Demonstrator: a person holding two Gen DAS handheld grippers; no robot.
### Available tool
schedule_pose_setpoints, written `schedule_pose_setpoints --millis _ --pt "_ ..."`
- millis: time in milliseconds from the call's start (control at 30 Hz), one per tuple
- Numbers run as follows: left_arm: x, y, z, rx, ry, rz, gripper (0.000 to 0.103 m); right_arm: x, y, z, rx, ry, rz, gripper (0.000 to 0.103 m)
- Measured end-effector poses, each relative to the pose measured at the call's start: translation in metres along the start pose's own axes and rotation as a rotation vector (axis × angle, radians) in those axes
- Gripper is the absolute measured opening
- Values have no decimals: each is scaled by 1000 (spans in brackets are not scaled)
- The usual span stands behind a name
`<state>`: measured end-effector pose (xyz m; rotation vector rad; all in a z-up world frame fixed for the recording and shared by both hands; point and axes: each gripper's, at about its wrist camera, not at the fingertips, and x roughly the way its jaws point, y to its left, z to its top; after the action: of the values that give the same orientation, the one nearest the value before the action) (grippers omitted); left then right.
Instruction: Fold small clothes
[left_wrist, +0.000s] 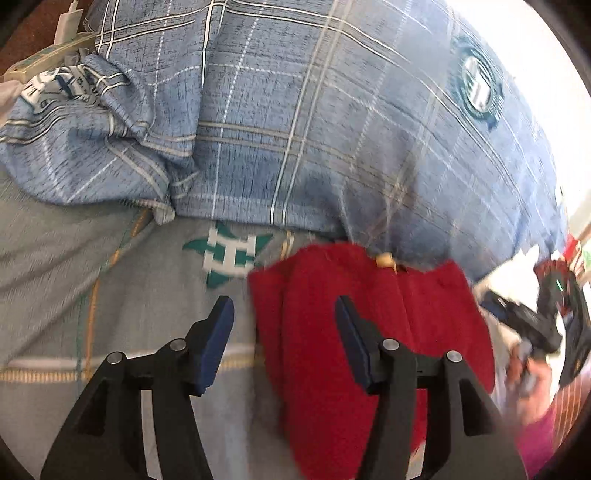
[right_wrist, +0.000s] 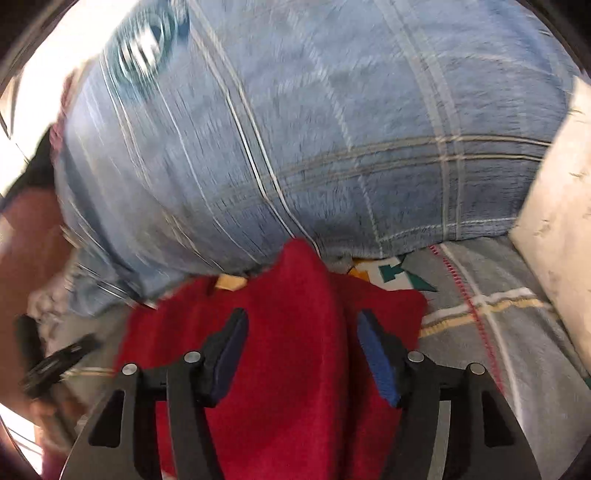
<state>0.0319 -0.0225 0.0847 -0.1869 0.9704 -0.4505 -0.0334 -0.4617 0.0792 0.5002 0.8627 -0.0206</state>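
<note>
Both claws angled down at the bed (left_wrist: 55, 280). The left claw (left_wrist: 284, 310) hung released, its jaws straddling the left edge of the red garment (left_wrist: 436, 317). The right claw (right_wrist: 301, 321) gaped released above that cloth, which lay against the blue plaid pillow (left_wrist: 332, 110).

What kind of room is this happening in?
Probably a bedroom: a red garment lies on a grey patterned bedsheet, beside a big blue plaid pillow.

garment (left_wrist: 369, 332) on bedsheet (left_wrist: 55, 277) | pillow (left_wrist: 295, 129) behind garment, touching
</note>
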Motion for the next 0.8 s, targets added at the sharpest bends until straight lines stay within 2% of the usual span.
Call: schedule_pose_setpoints --millis 33,67,133,233,267,367,433,467,500,533,567,600,633,700,800 --pt "-3 0 -4 6 2 1 56 16 6 1 -31 34 -10 42" --pt "-6 1 -9 11 5 -3 56 26 10 0 -61 59 -43 7" --pt "-14 3 -17 9 18 -22 56 28 14 2 -81 48 -91 7" --pt "-28 0 -37 31 21 -54 66 -5 6 7 -70 -103 -125 7" --pt "-31 -3 -45 52 23 -56 67 -9 -3 8 -40 -124 -148 7" --pt "-23 -10 -66 73 81 -99 67 15 -20 4 -21 -43 -209 7" --pt "-18 -14 -78 66 121 -135 67 20 -26 -2 -3 -10 -185 13" --pt "-18 -16 -83 66 128 -145 67 13 -27 -5 10 -20 -167 17" --pt "-18 -19 -87 71 130 -155 67 0 -28 -9 29 -39 -136 35" --pt "-20 -22 -91 82 130 -164 67 -14 -28 -14 43 -54 -91 49" --pt "-22 -25 -94 94 130 -167 67 -28 -29 -22 52 -72 -55 72" --pt "-24 -28 -95 103 128 -175 67 -43 -27 -31 52 -95 -39 77" --pt "-25 -30 -97 112 123 -189 67 -56 -25 -44 33 -104 -37 77" --pt "-22 -36 -96 128 122 -190 67 -67 -21 -63 -16 -59 -50 77" --pt "-10 -38 -93 114 116 -179 67 -69 -22 -90 -26 -6 -47 77"
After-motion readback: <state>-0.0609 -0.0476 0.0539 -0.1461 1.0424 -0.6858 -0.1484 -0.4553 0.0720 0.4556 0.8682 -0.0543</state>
